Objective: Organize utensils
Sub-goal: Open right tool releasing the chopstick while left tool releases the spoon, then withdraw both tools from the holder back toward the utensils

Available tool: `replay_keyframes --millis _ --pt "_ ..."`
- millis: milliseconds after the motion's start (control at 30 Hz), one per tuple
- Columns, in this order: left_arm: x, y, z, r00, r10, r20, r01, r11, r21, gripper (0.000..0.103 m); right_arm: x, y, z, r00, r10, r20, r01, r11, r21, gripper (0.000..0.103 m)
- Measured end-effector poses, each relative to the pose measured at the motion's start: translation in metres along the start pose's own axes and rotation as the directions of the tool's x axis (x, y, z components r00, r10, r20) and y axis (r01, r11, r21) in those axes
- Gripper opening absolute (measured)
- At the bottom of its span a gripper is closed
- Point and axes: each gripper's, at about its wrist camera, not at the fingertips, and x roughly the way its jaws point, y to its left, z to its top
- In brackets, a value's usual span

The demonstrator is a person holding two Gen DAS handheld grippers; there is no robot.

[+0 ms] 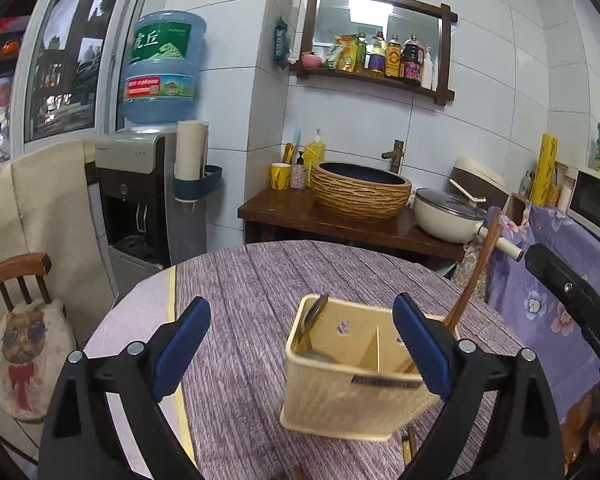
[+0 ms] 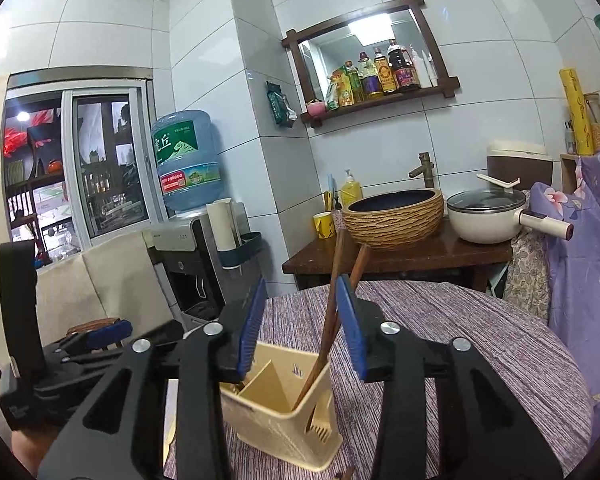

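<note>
Both tongs, left (image 1: 300, 344) and right (image 2: 300, 328), spread around beige caddy (image 1: 340, 400) holding chopsticks (image 2: 332, 304), spoon (image 1: 312, 316).

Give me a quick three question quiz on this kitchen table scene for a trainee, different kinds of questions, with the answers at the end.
1. True or false: the chopsticks stand in the same compartment of the utensil holder as the spoon.
2. Multiple choice: the right gripper is A) clamped on the chopsticks, B) open with the chopsticks between its jaws, C) holding the spoon.
3. Fill in: the left gripper is ____, its jaws standing either side of the holder.

Key
1. False: a divider separates them.
2. B: there is a gap on each side of the chopsticks.
3. Open: neither pad presses the holder.
</note>
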Motion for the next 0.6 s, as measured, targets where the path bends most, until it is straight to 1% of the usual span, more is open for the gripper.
replay_keyframes --millis 33,100,167,300,400,467,533,567,600 --pt "-0.004 0.002 -0.003 1.0 -0.001 -0.008 0.001 1.0 -0.003 0.095 -0.005 0.002 -0.003 1.0 0.008 -0.012 -0.008 1.0 -0.01 0.046" --pt "-0.012 0.007 -0.012 1.0 0.005 -0.029 -0.005 1.0 -0.004 0.098 -0.013 0.006 -0.011 0.999 0.004 -0.043 -0.006 0.999 -0.034 0.048" --pt "-0.02 0.012 -0.023 0.998 0.009 -0.054 -0.009 1.0 0.0 0.098 -0.02 0.01 -0.021 0.996 -0.005 -0.084 0.0 0.998 -0.064 0.05" --pt "-0.032 0.024 -0.048 0.994 0.032 -0.104 -0.034 0.999 -0.012 0.098 -0.028 0.01 -0.047 0.979 -0.026 -0.204 0.006 0.995 -0.096 0.055" --pt "-0.036 0.034 -0.072 0.986 0.043 -0.159 -0.047 0.999 -0.022 0.098 -0.028 0.004 -0.071 0.95 -0.047 -0.309 0.019 0.996 -0.091 0.055" --pt "-0.036 0.038 -0.088 0.978 0.05 -0.201 -0.057 0.998 -0.029 0.098 -0.026 -0.002 -0.089 0.924 -0.059 -0.377 0.03 0.996 -0.082 0.055" --pt "-0.035 0.041 -0.102 0.97 0.043 -0.239 -0.053 0.998 -0.036 0.096 -0.023 -0.008 -0.106 0.902 -0.07 -0.427 0.045 0.997 -0.067 0.055" --pt "-0.035 0.042 -0.108 0.966 0.042 -0.256 -0.053 0.998 -0.038 0.096 -0.022 -0.011 -0.116 0.886 -0.074 -0.457 0.052 0.997 -0.061 0.055" --pt "-0.034 0.042 -0.115 0.96 0.04 -0.276 -0.052 0.998 -0.037 0.094 -0.02 -0.012 -0.124 0.874 -0.077 -0.479 0.057 0.997 -0.057 0.055"
